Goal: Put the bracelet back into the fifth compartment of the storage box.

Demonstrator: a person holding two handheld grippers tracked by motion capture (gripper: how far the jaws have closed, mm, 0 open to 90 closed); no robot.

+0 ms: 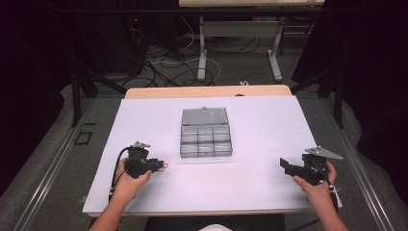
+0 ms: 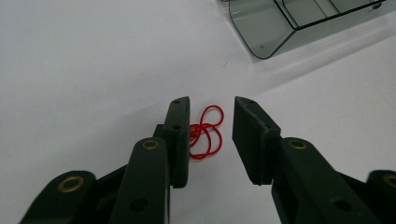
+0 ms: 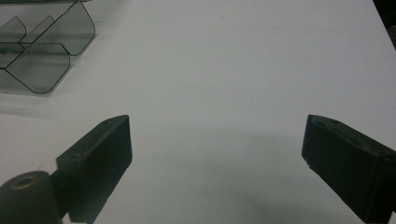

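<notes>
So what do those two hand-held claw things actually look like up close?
Both are black. The left claw has a black cable looping off its back and a small grey plate on top; brass-coloured rivets dot its arms. The right claw carries a larger grey three-cornered plate. Each ends in two flat, blocky black jaws. The forearms are bare.

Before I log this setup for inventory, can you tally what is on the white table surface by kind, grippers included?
Handheld two-jaw grippers: 2, the left gripper and the right gripper
Clear compartment box, lid open: 1
Red rubber bands, tangled in a small bunch between the left gripper's jaws: 1 bunch, single bands too tangled to count
Total: 4
</notes>
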